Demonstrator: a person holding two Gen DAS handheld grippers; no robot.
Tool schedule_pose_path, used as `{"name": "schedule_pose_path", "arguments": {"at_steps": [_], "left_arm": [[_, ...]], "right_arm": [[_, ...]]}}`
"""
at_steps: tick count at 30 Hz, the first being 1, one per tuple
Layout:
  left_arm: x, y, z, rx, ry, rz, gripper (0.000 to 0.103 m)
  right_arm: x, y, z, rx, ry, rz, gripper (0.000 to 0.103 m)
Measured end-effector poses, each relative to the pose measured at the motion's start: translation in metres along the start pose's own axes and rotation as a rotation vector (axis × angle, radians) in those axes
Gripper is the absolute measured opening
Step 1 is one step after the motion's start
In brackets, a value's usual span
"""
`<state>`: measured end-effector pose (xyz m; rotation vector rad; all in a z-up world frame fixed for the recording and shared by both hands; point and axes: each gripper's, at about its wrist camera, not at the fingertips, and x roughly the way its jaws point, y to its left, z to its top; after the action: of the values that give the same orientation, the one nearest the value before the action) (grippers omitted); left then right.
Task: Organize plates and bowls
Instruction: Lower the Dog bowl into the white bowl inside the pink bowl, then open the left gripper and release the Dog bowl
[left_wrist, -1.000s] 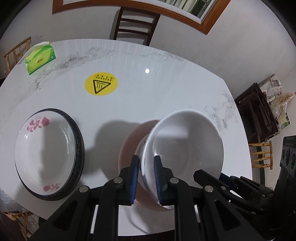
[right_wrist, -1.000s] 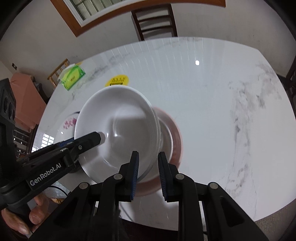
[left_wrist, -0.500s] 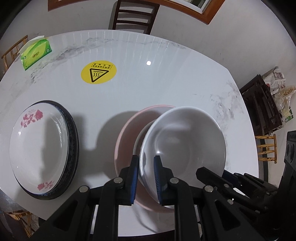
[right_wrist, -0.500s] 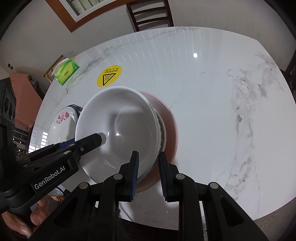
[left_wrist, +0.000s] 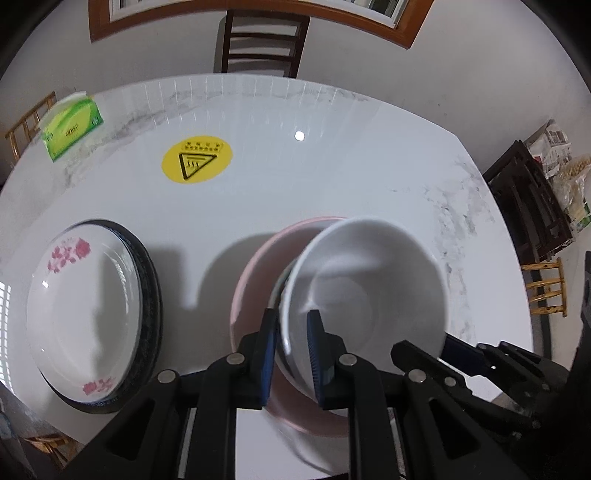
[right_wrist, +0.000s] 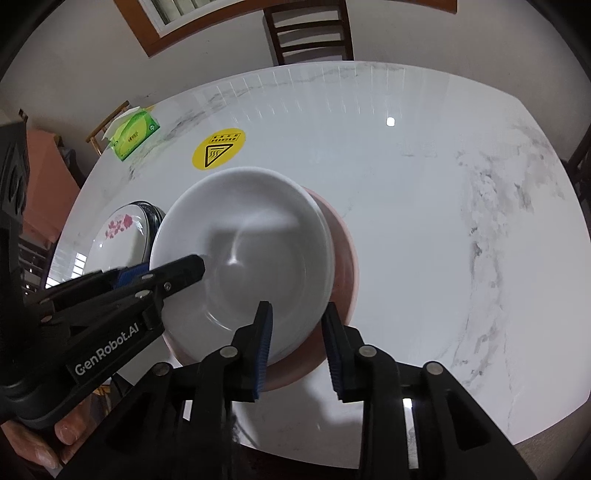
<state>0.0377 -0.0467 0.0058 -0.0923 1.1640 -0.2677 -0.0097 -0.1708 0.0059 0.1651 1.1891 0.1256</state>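
On the marble table, the pink bowl is serving as the landmark, sitting near the front edge. Far to its left and toward the back, a green tissue box is lying at the table's rim. Well to the left of the pink bowl, a white plate with red flowers is resting on top of a dark-rimmed plate; the pair is standing apart from the pink bowl. Behind the pink bowl and a little left, a yellow warning sticker is showing flat on the marble.

The left gripper is clamping the near-left rim of a white bowl, one finger inside the wall and one outside. The white bowl is tilting over the pink bowl, its right side overhanging the pink rim; another pale bowl edge is peeking out beneath it, inside the pink one.

In the right wrist view, the white bowl is covering most of the pink bowl. The right gripper is straddling the white bowl's near-right rim with its fingers spread, a visible gap on the outer side, so it is not squeezing. Behind the table, a dark wooden chair is standing against the wall.
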Motion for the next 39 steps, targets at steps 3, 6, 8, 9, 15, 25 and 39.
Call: {"name": "schedule_pose_path", "arguments": {"at_steps": [3, 6, 8, 9, 15, 25, 39], "left_arm": [[0.000, 0.001, -0.001, 0.005, -0.012, -0.001, 0.017], [0.000, 0.000, -0.001, 0.019, -0.025, 0.009, 0.017], [0.000, -0.001, -0.002, 0.031, -0.035, 0.018, 0.017], [0.000, -0.002, -0.003, 0.038, -0.043, 0.024, 0.018], [-0.001, -0.005, -0.007, 0.068, -0.087, 0.041, 0.019], [-0.007, -0.007, -0.014, 0.104, -0.148, 0.023, 0.028], [-0.028, -0.013, -0.029, 0.146, -0.220, 0.003, 0.035]], "right_arm": [[0.000, 0.003, -0.001, -0.014, -0.015, -0.008, 0.032], [0.000, 0.004, -0.003, -0.021, -0.026, -0.010, 0.034], [0.001, 0.006, -0.004, -0.028, -0.029, -0.012, 0.037], [0.001, 0.007, -0.005, -0.031, -0.030, -0.010, 0.038], [0.002, 0.012, -0.007, -0.050, -0.041, -0.012, 0.043], [0.000, 0.022, -0.016, -0.075, -0.093, 0.003, 0.062], [-0.010, 0.025, -0.028, -0.069, -0.169, -0.028, 0.084]]}}
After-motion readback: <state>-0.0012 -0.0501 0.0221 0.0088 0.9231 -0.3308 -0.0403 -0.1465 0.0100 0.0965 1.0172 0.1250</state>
